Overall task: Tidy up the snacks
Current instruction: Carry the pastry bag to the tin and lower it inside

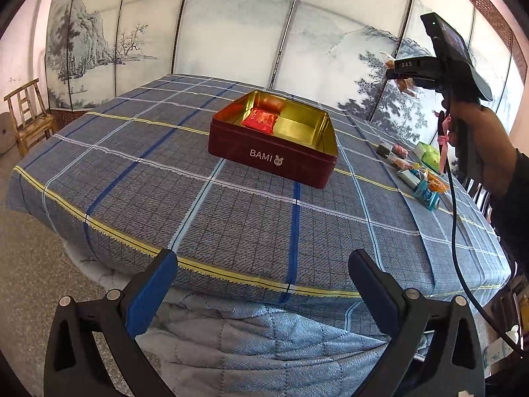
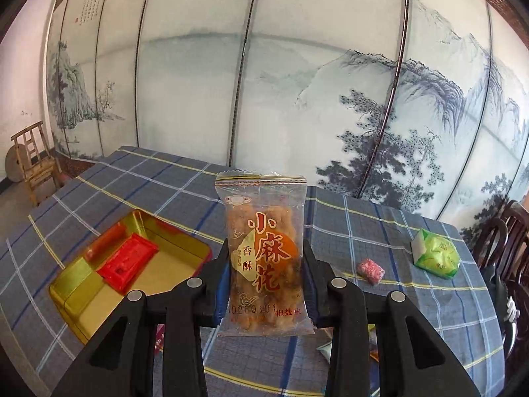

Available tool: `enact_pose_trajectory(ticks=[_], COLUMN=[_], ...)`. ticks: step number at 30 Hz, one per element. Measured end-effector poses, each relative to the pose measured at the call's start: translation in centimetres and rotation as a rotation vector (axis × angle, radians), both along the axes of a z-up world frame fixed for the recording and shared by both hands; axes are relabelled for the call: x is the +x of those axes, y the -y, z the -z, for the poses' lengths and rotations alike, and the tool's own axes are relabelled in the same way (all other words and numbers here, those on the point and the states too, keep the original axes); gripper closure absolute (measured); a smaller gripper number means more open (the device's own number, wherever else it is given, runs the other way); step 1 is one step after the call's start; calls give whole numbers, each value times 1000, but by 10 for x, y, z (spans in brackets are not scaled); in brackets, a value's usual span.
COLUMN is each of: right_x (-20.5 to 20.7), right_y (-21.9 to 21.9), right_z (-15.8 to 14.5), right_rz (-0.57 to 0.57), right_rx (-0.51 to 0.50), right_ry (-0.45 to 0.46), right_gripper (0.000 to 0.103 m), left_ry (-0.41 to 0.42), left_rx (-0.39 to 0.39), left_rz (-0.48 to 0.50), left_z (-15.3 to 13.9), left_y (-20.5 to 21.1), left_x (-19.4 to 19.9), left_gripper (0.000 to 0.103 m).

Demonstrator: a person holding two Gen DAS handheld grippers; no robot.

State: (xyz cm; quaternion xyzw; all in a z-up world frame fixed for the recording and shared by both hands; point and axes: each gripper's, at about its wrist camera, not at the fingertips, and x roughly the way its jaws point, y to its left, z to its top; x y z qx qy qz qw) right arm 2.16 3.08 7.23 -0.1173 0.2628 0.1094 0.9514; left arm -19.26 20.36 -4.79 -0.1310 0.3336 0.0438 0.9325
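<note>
The right hand-held gripper (image 2: 266,284) holds a clear packet of fried dough twists (image 2: 264,258) upright in the air, its jaws pressed narrowly on the packet's two sides, above a tabletop (image 2: 347,231) spread with blue plaid cloth. Below and left sits an open red tin (image 2: 132,274) (gold-lined, marked BAMI) with one red packet (image 2: 127,263) inside. A green packet (image 2: 434,253) and pink sweet (image 2: 371,270) lie to the right. The left hand-held gripper (image 1: 263,266) hangs wide open and empty at the tabletop's near edge.

tin (image 1: 274,155): BAMI | snack packet (image 2: 264,251): 小麻花, 香酥, 椒盐味
</note>
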Motion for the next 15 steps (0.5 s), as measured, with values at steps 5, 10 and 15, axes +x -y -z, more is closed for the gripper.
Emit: enact_pose_trajectory(ticks=[5,10,15], right_x=[-6,-8,-8], right_y=[-22,-43,-61], right_z=[-1,9,23], right_rz=[-28,-55,-89], right_rx=[5,12,13], right_ry=[7,-16,-57], right_gripper=[65,65,65], left_ry=[3,-14,-13], left_rx=[-19,-37,-41], left_rz=[-17,-23,-29], left_z=[3,12,12], left_y=[-8,-12,-14], left_x=[1,2,2], left_gripper=[1,1,1])
